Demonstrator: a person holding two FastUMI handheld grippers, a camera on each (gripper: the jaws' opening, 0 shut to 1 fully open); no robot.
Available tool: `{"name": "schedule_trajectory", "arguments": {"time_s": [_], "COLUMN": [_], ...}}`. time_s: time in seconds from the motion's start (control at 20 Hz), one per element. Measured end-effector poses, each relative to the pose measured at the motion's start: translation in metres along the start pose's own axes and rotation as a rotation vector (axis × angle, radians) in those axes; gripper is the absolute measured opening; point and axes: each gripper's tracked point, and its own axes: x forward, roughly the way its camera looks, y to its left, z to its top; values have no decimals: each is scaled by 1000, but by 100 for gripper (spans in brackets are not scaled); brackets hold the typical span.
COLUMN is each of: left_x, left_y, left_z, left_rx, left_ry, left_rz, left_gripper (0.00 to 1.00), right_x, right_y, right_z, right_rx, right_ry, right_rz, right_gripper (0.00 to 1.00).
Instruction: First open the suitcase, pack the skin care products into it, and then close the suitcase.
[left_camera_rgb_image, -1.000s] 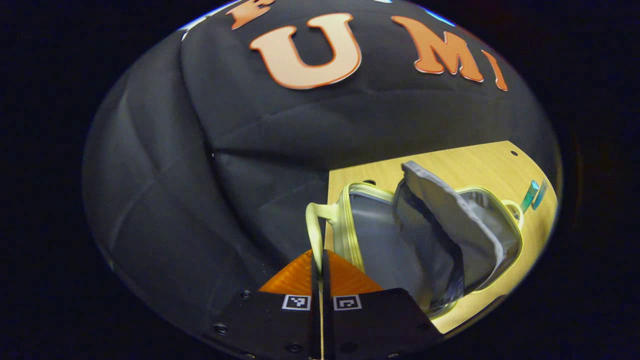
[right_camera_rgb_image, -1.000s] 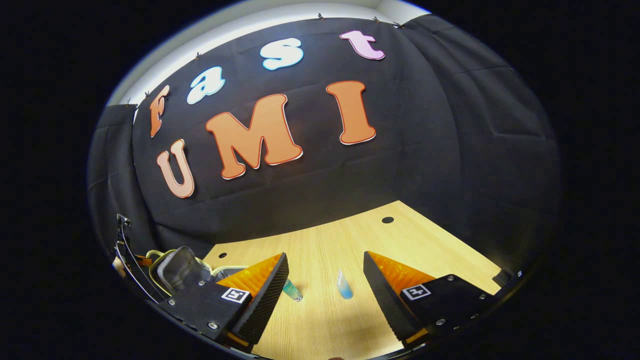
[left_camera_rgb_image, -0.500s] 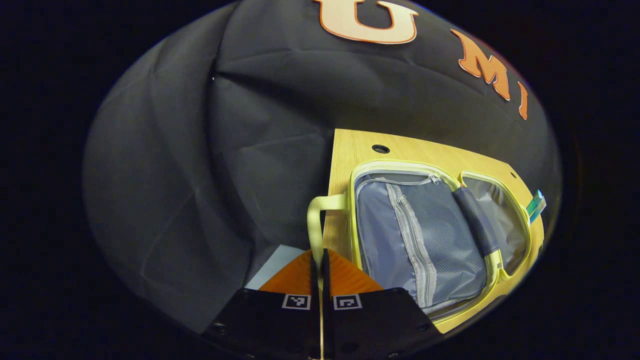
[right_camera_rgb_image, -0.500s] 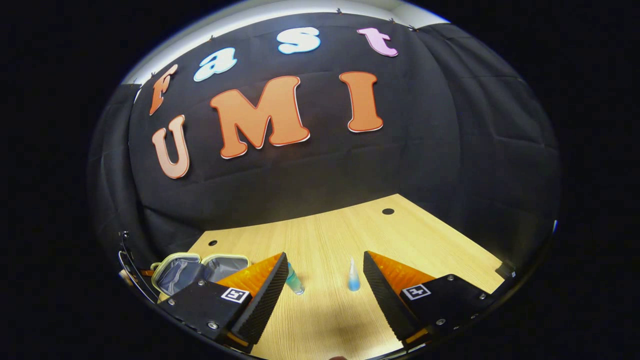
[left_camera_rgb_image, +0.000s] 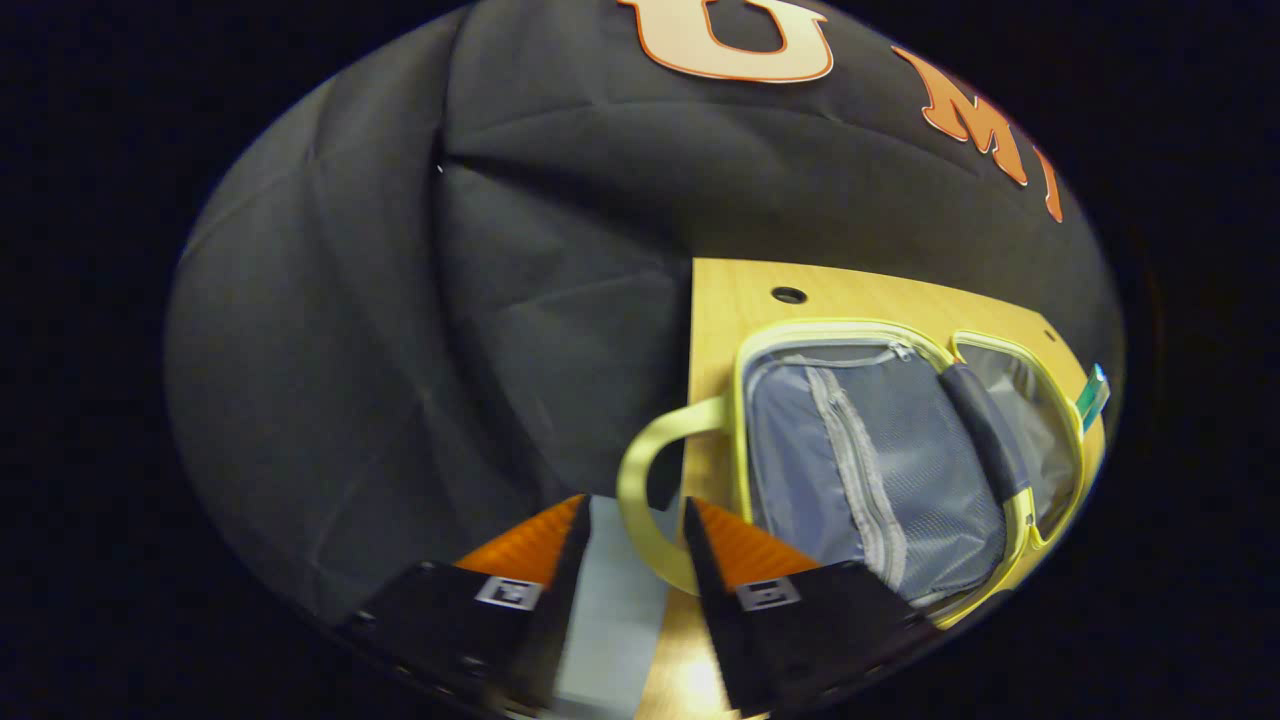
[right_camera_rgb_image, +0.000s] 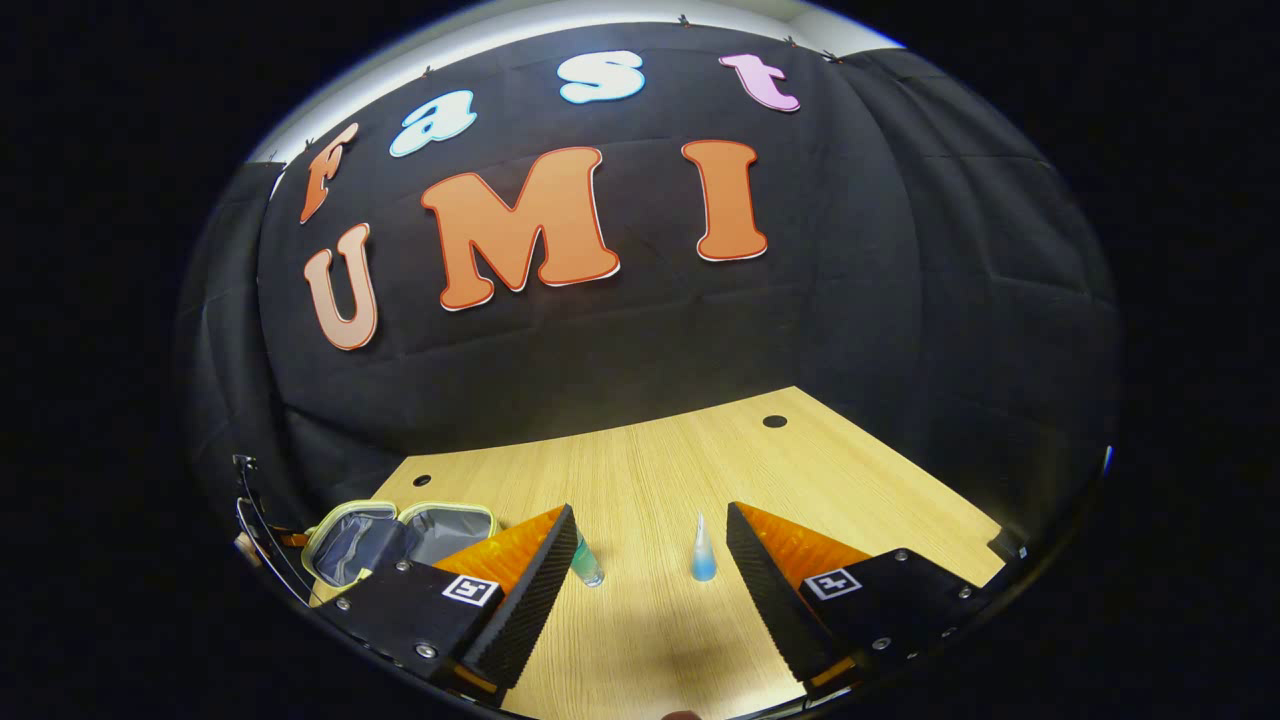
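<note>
Lying flat and opened out on the wooden desk (left_camera_rgb_image: 850, 300), the suitcase (left_camera_rgb_image: 880, 450) fills the 3 o'clock side of the left gripper view, its two yellow-rimmed halves side by side with grey lining showing; the nearer half carries a zipped mesh pocket. Its yellow handle (left_camera_rgb_image: 650, 500) loops off the desk's edge toward 6 o'clock, and the left tongs (left_camera_rgb_image: 632, 520) stand released, their fingers spread on either side of that loop without pressing it. A green tube (left_camera_rgb_image: 1092, 395) peeks past the far rim of the suitcase at 3 o'clock. In the right gripper view the right tongs (right_camera_rgb_image: 650, 545) are also released, held wide apart above the desk (right_camera_rgb_image: 700, 450). Between their fingers, toward 12 o'clock, a small pale-blue bottle (right_camera_rgb_image: 703, 550) with a pointed tip stands upright, and a green tube (right_camera_rgb_image: 585, 565) sits just beside the finger on the 9 o'clock side. The opened suitcase (right_camera_rgb_image: 400, 530) lies at 8 o'clock in this view, well apart from the bottle.
</note>
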Motion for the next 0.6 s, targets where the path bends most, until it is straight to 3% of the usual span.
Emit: {"name": "schedule_trajectory", "arguments": {"time_s": [0.1, 0.3, 0.6], "left_x": [-25, -120, -237], "left_y": [-4, -57, -202], "left_z": [21, 113, 220], "left_rx": [-6, -46, -121], "left_ry": [-37, -235, -501], "left_rz": [29, 48, -12], "left_gripper": [100, 100, 100], "right_x": [3, 18, 27], "right_y": [-7, -25, -41], "right_z": [8, 28, 69], "right_rx": [-10, -49, -128], "right_ry": [-6, -1, -56], "right_rz": [10, 49, 108], "right_gripper": [95, 95, 95]}}
